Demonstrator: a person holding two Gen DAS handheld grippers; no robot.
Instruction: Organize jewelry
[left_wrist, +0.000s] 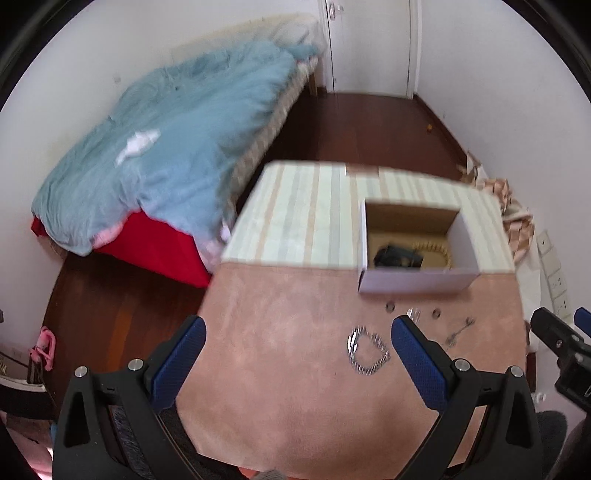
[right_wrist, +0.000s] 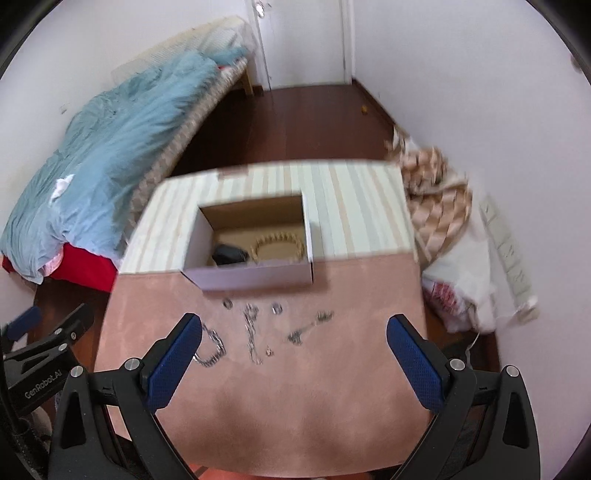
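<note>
Loose silver jewelry lies on the pink cloth of the table (right_wrist: 258, 424), in a row just in front of an open white box (right_wrist: 255, 275): a looped chain (left_wrist: 367, 350) at the left, a straight chain (right_wrist: 252, 338), two small rings (right_wrist: 276, 308), and a pair of earrings (right_wrist: 310, 326). The box, at 12 o'clock, already holds a gold bracelet (right_wrist: 279, 245) and a dark item, so it likely serves as the collecting place. Both the left tongs (left_wrist: 299, 363) and right tongs (right_wrist: 295, 363) hover low over the near cloth, wide open and empty, pointing toward the box.
</note>
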